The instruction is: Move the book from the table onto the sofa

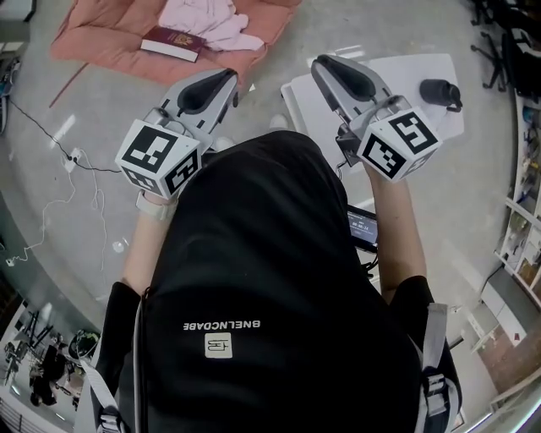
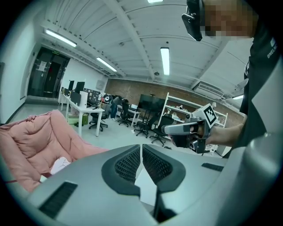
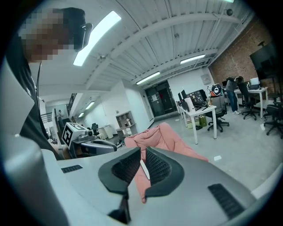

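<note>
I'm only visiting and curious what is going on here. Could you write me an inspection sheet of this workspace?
Surface: white table, mostly bare, on a grey floor.
Job's things: dark red book lies on the pink sofa, not on the table.
Clutter: black cup-like object on the table; pale cloth on the sofa beside the book.
Grippers: left gripper and right gripper are both shut, hold nothing, and are held in the air.
Cables: cables and a power strip on the floor at the left.
Surroundings: open office with desks, office chairs and a brick wall.
</note>
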